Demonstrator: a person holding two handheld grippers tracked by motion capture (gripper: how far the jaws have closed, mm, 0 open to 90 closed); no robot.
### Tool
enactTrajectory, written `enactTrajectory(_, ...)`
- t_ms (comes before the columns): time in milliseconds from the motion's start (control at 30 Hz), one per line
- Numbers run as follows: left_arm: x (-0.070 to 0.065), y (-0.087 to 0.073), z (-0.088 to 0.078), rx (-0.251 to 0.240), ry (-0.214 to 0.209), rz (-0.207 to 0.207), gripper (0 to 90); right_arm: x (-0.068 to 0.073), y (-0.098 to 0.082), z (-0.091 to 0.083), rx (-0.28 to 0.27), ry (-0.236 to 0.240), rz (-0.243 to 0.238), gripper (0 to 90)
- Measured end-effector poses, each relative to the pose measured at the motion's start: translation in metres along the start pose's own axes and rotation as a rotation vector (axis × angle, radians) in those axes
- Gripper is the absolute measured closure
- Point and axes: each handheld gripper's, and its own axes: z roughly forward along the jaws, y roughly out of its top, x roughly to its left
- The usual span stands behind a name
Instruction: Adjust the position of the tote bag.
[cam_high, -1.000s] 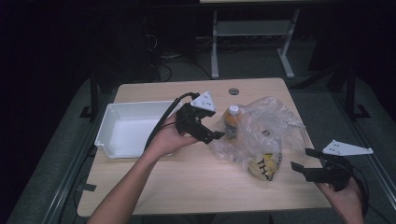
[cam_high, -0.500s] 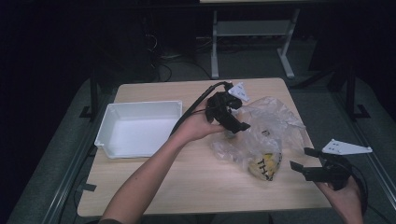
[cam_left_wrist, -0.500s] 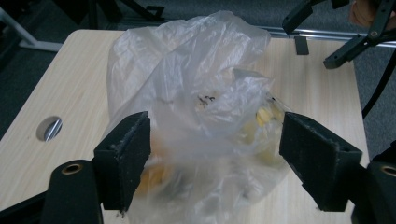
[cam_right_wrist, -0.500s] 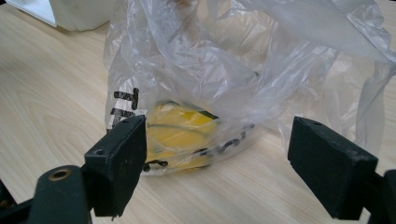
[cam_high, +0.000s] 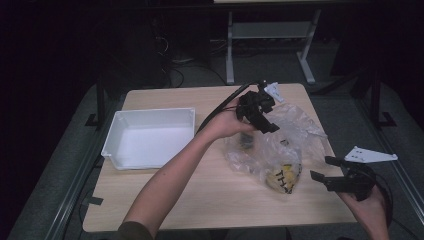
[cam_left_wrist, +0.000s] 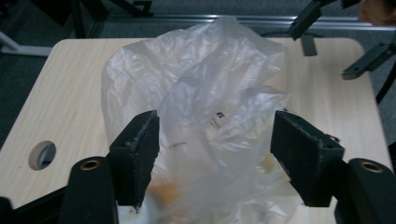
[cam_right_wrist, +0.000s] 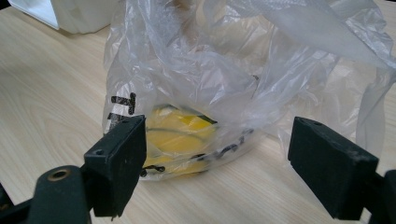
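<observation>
Bag (cam_high: 280, 150) of clear plastic lies right of centre on the bench (cam_high: 150, 200) in the high view, the left gripper (cam_high: 262, 117) over its upper edge. Left gripper view: spread jaws, just closing, straddle crumpled film. Right gripper view: bag ahead between the right gripper's (cam_right_wrist: 215, 168) spread, empty jaws.

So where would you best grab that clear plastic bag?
Probably the loose crumpled top of the plastic bag, from above, where the left tongs have just been closing around it. The film stands up in folds there, while the yellow packet weighs down the bottom.
</observation>
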Motion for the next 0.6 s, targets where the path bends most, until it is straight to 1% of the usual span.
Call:
enactTrajectory(33,0.002,0.003,0.002,0.012,-0.001,0.006,35.6,0.000,0.000,0.000,-0.001,0.001,-0.001,18.8)
enactTrajectory(100,0.007,0.007,0.006,0.022,0.003,0.003,39.2,0.000,0.000,0.000,-0.001,0.004,0.000,18.8)
enactTrajectory(133,0.010,0.009,0.008,0.036,-0.001,-0.001,41.0,0.000,0.001,0.000,0.000,0.005,-0.003,18.8)
enactTrajectory(167,0.013,0.011,0.010,0.051,-0.003,0.005,41.0,0.000,0.001,0.000,0.000,0.005,-0.003,18.8)
enactTrajectory(200,0.015,0.012,0.012,0.063,0.000,0.007,44.5,-0.001,0.000,0.000,0.000,0.007,-0.002,18.8)
enactTrajectory(233,0.017,0.013,0.015,0.073,0.000,0.008,44.5,-0.001,0.000,0.000,0.000,0.007,-0.002,18.8)
enactTrajectory(267,0.018,0.014,0.017,0.080,-0.009,0.002,46.4,-0.001,0.000,0.000,0.001,0.010,-0.001,18.8)
enactTrajectory(367,0.022,0.015,0.024,0.117,-0.009,0.004,46.8,-0.001,0.000,0.000,0.002,0.011,0.000,18.8)
enactTrajectory(433,0.025,0.014,0.028,0.128,-0.013,-0.003,46.4,-0.001,0.000,0.000,0.001,0.012,0.000,18.9)
enactTrajectory(500,0.027,0.013,0.031,0.147,-0.002,-0.006,46.1,-0.001,-0.001,0.000,0.001,0.013,-0.002,18.9)
enactTrajectory(567,0.029,0.012,0.034,0.159,-0.006,-0.006,48.3,-0.001,-0.001,0.000,0.001,0.015,0.001,18.9)
enactTrajectory(600,0.029,0.012,0.035,0.167,-0.001,0.002,50.2,-0.001,-0.001,0.000,0.003,0.016,0.000,18.9)
